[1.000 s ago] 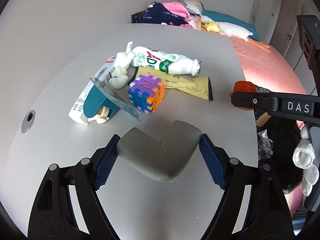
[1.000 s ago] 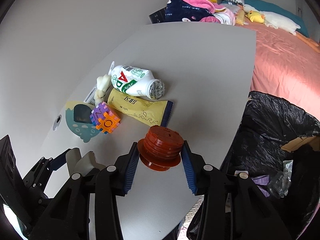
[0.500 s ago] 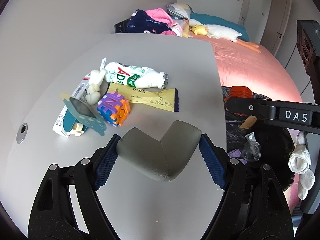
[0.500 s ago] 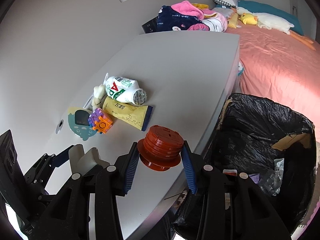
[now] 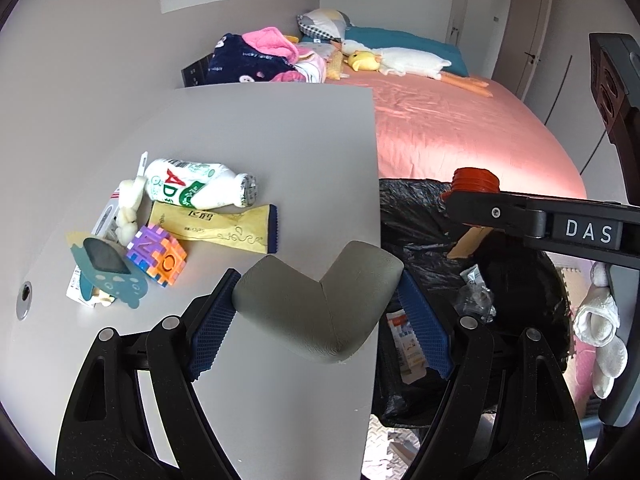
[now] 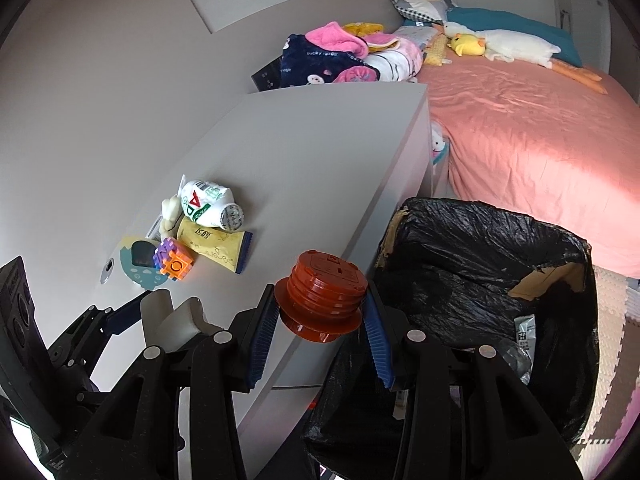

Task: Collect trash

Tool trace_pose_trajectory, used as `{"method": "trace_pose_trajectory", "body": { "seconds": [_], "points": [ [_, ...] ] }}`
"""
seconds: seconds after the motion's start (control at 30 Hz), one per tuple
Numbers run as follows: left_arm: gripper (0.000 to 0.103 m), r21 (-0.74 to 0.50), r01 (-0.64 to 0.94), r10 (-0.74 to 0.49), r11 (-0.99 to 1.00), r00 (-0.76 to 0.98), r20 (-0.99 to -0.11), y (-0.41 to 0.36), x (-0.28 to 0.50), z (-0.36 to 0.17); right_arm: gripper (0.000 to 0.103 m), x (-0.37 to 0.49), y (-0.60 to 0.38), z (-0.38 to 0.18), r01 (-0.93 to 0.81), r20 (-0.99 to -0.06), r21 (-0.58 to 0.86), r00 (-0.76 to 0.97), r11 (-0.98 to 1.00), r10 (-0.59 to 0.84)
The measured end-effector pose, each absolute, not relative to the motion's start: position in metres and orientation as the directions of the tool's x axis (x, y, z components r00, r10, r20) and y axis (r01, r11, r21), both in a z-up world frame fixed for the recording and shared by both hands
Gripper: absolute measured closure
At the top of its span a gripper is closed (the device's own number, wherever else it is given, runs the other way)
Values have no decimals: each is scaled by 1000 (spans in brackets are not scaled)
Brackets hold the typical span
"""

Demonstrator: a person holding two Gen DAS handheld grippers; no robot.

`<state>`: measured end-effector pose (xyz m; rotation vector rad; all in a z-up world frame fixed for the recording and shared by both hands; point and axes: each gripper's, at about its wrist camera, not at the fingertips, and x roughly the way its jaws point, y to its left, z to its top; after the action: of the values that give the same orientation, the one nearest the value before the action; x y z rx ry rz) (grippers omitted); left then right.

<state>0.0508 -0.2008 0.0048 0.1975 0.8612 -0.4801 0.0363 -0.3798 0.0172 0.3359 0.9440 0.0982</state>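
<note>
Grey foam corner (image 5: 320,312) clamped between left claw (image 5: 318,320) pads, seemingly over table edge (image 5: 374,208).

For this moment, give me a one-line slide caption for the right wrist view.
Right gripper holding a ribbed red plastic lid at the white table's edge, beside the black-lined trash bin.

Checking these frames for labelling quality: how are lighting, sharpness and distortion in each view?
Left wrist view: sharp, strong fisheye bending of the table edge, dark corners, bright sheen on the bed. Right wrist view: equally sharp and curved; the black bin bag shows crinkly glare, its inside too dark to read.
</note>
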Motion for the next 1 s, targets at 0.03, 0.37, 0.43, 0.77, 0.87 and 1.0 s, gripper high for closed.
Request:
{"method": "trace_pose_trajectory", "body": {
  "seconds": [0.03,0.37,0.43,0.77,0.87,1.0],
  "points": [
    [25,-23,489,-329,872,551,-767,-205,50,5,59,35,-384,18,69,-777,324,589,944,223],
    [25,-20,557,-369,830,522,-769,-245,45,4,59,20,-425,18,145,-777,321,605,936,172],
    [25,-20,570,-375,822,514,-771,-253,44,3,59,17,-434,17,159,-777,322,608,933,164],
    [25,-10,630,-397,777,478,-783,-291,34,-3,59,3,-472,12,223,-781,324,612,920,126],
    [25,-7,650,-405,760,465,-787,-302,31,-4,59,-1,-483,11,242,-782,323,614,915,113],
    [25,-7,677,-419,736,447,-790,-316,26,-6,59,-7,-498,9,271,-784,323,613,907,96]
  ]
}}
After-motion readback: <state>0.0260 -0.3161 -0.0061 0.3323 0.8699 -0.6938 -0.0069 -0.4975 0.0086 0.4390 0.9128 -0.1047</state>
